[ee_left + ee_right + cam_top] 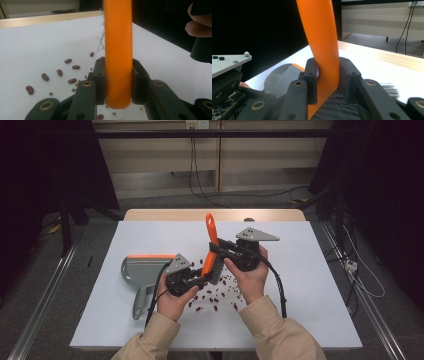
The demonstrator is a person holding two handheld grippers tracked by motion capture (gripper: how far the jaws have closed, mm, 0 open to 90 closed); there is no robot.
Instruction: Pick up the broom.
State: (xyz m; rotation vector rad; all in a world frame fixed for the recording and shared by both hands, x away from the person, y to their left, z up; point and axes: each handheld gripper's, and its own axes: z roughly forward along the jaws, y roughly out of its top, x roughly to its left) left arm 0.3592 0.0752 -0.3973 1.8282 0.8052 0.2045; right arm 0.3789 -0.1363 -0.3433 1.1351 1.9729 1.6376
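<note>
Both tools have the orange brush (212, 251) at once. The left tool (200, 280) is clamped on the lower end of the brush body, both pads tight against the orange plastic in the left gripper view (118, 62). The right tool (220, 251) is closed on the handle just above the dark bristles (342, 107). The brush is held up above the white surface (310, 290), handle pointing away from the person. About 20 red beans (216, 295) lie scattered under it, and the grey dustpan (142, 270) sits just left of the left hand.

High overview; two close brush (212, 251) views.
</note>
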